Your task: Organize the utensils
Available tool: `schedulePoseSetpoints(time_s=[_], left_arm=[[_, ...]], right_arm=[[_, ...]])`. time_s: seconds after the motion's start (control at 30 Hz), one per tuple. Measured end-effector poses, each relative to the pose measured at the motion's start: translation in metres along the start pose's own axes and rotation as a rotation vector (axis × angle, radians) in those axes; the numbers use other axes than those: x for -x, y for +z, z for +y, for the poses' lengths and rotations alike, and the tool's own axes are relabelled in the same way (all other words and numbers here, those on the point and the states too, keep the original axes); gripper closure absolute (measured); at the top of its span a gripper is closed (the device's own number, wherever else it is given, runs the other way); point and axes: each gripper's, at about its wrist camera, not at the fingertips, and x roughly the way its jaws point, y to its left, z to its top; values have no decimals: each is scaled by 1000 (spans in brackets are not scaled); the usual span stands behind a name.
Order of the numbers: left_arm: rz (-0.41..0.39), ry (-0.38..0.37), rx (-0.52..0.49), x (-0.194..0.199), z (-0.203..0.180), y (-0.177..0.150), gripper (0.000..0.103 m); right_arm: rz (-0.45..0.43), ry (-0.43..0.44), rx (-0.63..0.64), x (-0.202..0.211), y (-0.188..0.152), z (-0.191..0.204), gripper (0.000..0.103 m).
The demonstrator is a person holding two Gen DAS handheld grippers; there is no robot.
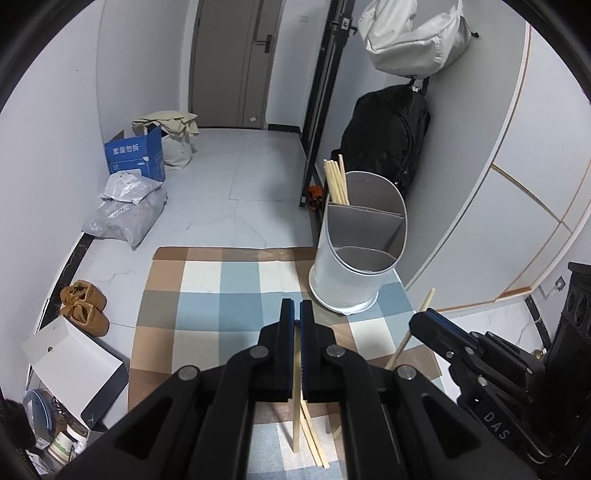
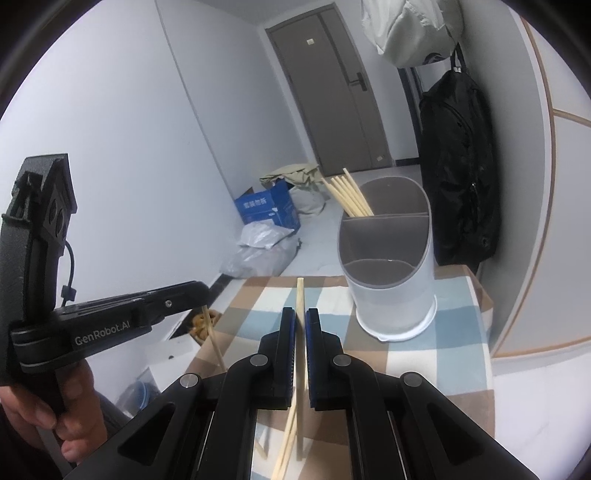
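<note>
A white utensil holder (image 1: 356, 258) with grey divided compartments stands on the checked cloth (image 1: 229, 291); several wooden chopsticks (image 1: 336, 182) lean in its far compartment. It also shows in the right wrist view (image 2: 391, 266) with the chopsticks (image 2: 349, 197). My left gripper (image 1: 297, 308) is shut on a wooden chopstick (image 1: 296, 406) that hangs down from its jaws. My right gripper (image 2: 300, 315) is shut on another chopstick (image 2: 300, 295) that sticks up past its tips. Loose chopsticks (image 1: 316, 443) lie on the cloth below both grippers.
A black backpack (image 1: 388, 136) hangs behind the holder, a pale bag (image 1: 410, 33) above it. On the floor sit a blue box (image 1: 135, 155), grey parcels (image 1: 125, 214), brown shoes (image 1: 85, 306) and a white board (image 1: 70, 362). A white cabinet (image 1: 517, 192) stands on the right.
</note>
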Motion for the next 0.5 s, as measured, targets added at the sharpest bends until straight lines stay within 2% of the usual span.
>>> schedulePoseSetpoints(time_s=[0.5], left_arm=[[25, -11, -34, -7, -14, 19, 103]], right_arm=[[4, -12, -21, -6, 16, -14, 98]])
